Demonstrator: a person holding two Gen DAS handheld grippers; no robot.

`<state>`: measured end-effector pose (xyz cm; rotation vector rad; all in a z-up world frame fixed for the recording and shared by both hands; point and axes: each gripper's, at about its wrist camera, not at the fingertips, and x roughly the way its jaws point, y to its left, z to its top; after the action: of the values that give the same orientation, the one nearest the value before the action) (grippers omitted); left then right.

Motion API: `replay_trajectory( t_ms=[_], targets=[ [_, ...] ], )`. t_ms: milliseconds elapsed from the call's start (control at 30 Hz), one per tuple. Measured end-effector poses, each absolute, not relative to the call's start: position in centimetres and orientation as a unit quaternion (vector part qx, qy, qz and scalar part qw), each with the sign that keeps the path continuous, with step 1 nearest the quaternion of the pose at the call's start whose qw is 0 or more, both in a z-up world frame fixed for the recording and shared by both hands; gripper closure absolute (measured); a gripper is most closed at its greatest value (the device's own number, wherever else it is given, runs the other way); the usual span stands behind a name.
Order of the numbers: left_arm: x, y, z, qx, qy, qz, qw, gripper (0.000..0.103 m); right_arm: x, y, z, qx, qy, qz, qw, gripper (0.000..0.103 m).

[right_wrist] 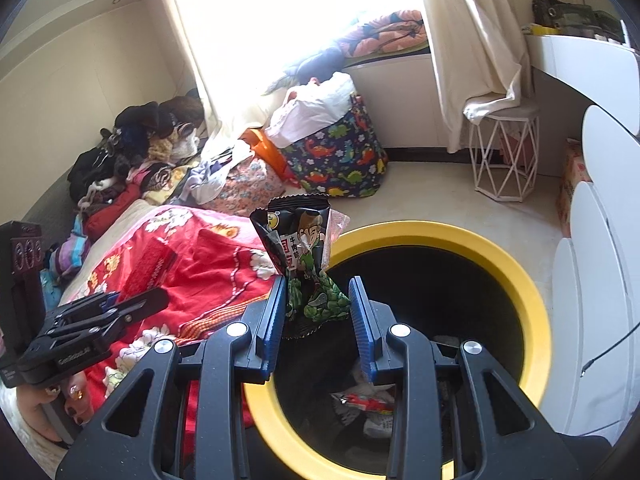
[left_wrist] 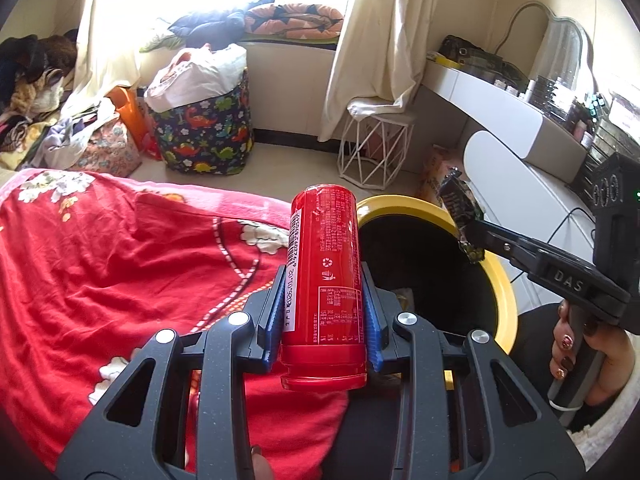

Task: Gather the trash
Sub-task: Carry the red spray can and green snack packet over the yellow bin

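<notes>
**Can and snack wrapper held at the yellow-rimmed bin**

The round bin has a yellow rim and a black inside. At its bottom, in the right wrist view, lie crumpled scraps: something red and white and some pale paper, too dark and jumbled to name further. The lower part of the bin is cut off behind the gripper frame.

The left gripper is clamped on a red drink can, blue pads pressed on both sides, the can upright with its barcode facing left. It is held just beside the bin's rim, over the edge of the red floral blanket.

The right gripper pinches the lower end of a black and green snack wrapper, which stands up above the bin's near rim. The wrapper touches the left pad; whether the right pad touches it is hard to tell.

Behind, a dinosaur-print fabric basket is stuffed with white cloth. A white wire stool stands under the curtain.
</notes>
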<state>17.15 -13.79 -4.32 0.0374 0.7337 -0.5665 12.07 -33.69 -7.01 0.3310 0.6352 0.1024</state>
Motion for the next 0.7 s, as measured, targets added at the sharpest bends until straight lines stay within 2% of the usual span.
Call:
replay_trajectory(
  t_ms=[700],
  targets=[
    [15.0,-20.0,-4.7,0.058,0.352,-0.321,0.877,0.077,10.8,-38.1,-7.6,0.176,0.310,-0.017,0.934,0.071]
  ],
)
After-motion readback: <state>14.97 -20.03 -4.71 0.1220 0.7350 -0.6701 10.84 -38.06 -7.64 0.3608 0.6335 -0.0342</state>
